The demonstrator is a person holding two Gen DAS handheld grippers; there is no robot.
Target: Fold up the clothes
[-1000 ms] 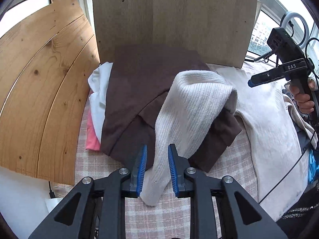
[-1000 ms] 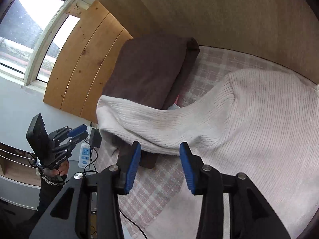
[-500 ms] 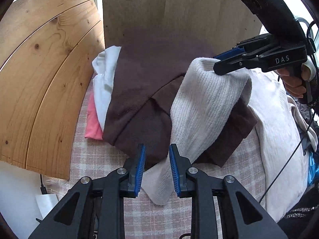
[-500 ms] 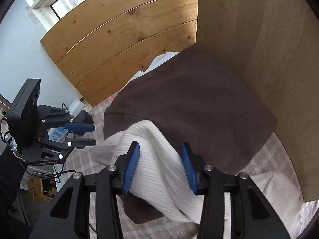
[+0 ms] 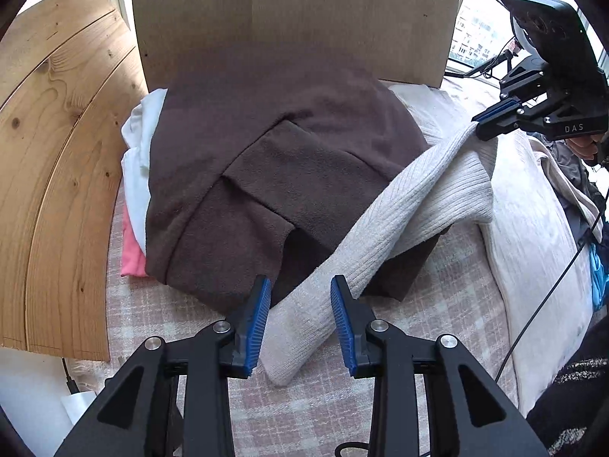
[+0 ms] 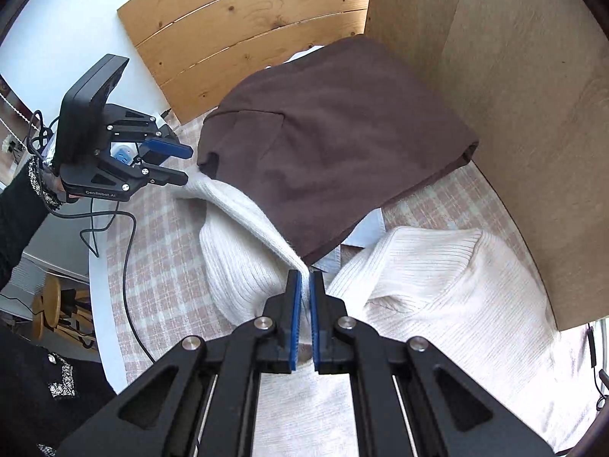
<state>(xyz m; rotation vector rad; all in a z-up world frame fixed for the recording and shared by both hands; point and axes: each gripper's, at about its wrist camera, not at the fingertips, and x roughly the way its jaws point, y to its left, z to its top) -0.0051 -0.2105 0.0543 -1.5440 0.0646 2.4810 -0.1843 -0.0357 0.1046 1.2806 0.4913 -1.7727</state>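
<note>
A cream ribbed sweater (image 6: 437, 304) lies on the checked tablecloth (image 5: 171, 323), and its long sleeve (image 5: 399, 205) stretches taut across the corner of a folded brown garment (image 5: 285, 152). My right gripper (image 6: 305, 304) is shut on a pinch of the sleeve near the shoulder; in the left wrist view it (image 5: 475, 125) hangs at the upper right. My left gripper (image 5: 300, 320) straddles the sleeve's cuff (image 5: 293, 342). Its jaws are opening and the pads stand clear of the fabric. From the right wrist view, the left gripper (image 6: 188, 165) sits at the sleeve's far end.
The brown garment tops a stack with white (image 5: 133, 152) and pink (image 5: 133, 255) clothes. A pale upright panel (image 5: 297, 19) stands behind it, and pine boards (image 5: 57, 152) lean at the left. A black cable (image 5: 540, 304) and more clothes lie at the right edge.
The right gripper has shut on the sleeve and drawn it to the right, off the top of the brown garment, so it now runs taut. The left jaws have widened around the cuff.
</note>
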